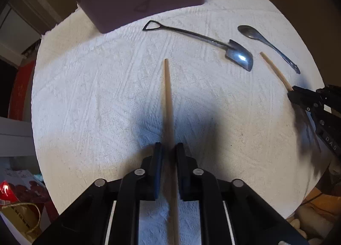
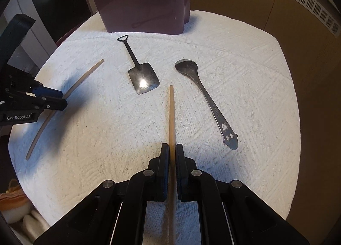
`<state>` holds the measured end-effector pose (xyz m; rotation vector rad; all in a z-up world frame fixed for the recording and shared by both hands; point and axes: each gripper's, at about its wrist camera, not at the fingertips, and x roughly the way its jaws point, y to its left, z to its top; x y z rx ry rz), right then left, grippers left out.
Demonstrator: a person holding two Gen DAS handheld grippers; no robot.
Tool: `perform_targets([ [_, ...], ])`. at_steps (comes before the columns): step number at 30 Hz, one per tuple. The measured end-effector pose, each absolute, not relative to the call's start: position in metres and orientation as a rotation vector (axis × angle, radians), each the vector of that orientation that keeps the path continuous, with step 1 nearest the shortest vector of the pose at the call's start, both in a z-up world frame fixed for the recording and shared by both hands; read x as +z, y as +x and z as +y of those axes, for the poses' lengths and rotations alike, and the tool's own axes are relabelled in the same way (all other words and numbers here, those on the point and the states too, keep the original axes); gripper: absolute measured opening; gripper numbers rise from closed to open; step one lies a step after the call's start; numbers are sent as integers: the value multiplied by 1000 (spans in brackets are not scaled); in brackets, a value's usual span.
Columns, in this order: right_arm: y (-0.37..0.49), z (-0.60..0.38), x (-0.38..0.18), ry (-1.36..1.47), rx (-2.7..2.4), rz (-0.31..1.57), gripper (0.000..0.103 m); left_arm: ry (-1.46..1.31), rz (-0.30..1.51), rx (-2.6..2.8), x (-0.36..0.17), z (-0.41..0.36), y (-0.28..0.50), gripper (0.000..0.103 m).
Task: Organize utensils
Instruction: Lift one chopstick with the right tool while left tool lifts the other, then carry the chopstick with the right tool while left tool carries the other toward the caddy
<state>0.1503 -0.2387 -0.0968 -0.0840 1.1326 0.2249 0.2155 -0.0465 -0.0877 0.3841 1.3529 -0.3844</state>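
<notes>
Each gripper has a wooden chopstick between its fingers. My left gripper [image 1: 168, 149] straddles one chopstick [image 1: 167, 96] that lies on the white towel; a small gap shows on each side, so the jaws look nearly closed. My right gripper [image 2: 172, 149] is shut on the other chopstick [image 2: 171, 113]. A shovel-shaped spoon [image 2: 142, 74] and a long metal spoon [image 2: 204, 100] lie on the towel ahead. A dark purple utensil holder [image 2: 145, 4] stands at the back.
The white towel [image 2: 245, 64] covers a small round table with edges close on all sides. The left gripper shows at the left of the right wrist view [image 2: 49, 100]. Bags and boxes [image 1: 19, 198] sit on the floor at the left.
</notes>
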Motion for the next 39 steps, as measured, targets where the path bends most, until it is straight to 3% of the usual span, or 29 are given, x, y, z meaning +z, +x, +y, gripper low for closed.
perform_targets([
  [7,129,-246,-66,3,238,1002,6,297,1005,-413,-59,-34,171,5],
  [17,100,-238,47,-1,224,675,6,148,667,-369,63,-8,151,5],
  [33,115,-203,174,-25,287,265,6,52,286,-376,182,3,164,5],
  [39,156,-204,186,22,325,185,6,-56,245,-413,190,14,211,5],
])
